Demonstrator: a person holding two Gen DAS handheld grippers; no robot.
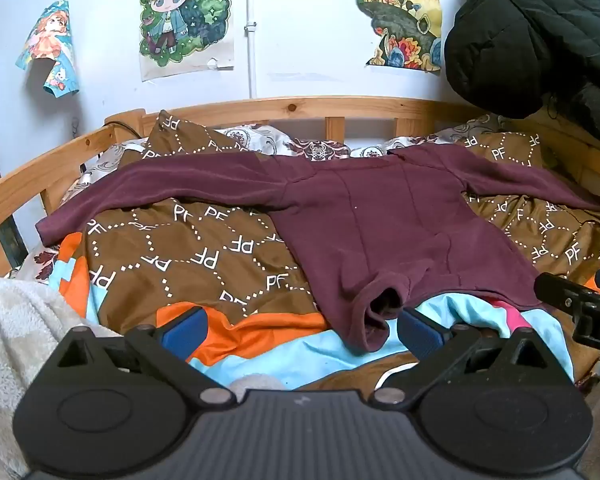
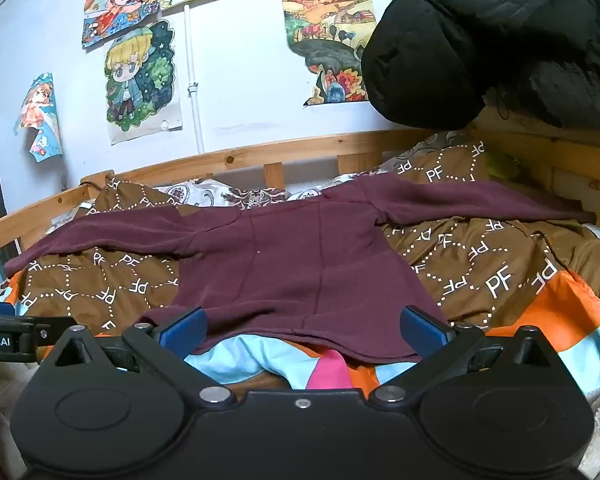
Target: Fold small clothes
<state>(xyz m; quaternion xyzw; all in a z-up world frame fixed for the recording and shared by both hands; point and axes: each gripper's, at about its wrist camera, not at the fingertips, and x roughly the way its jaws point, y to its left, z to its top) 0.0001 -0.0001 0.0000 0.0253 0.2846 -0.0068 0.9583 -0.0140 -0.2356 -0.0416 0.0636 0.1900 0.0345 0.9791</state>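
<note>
A maroon long-sleeved top (image 1: pixel 380 232) lies spread flat on the bed, sleeves stretched out left and right, hem toward me. It also shows in the right wrist view (image 2: pixel 292 264). My left gripper (image 1: pixel 300 330) is open, just in front of the hem's rumpled left part, jaws wide apart. My right gripper (image 2: pixel 302 326) is open, its blue fingers (image 2: pixel 424 328) straddling the hem's right part, not closed on it. The right gripper's tip shows in the left wrist view (image 1: pixel 576 300).
The top lies on a brown "PF" patterned cover (image 1: pixel 188 248) over an orange, blue and pink blanket (image 1: pixel 276 340). A wooden bed rail (image 1: pixel 300 106) runs behind. A black jacket (image 1: pixel 532 36) hangs at the right. A white fleece (image 1: pixel 16 336) lies at the left.
</note>
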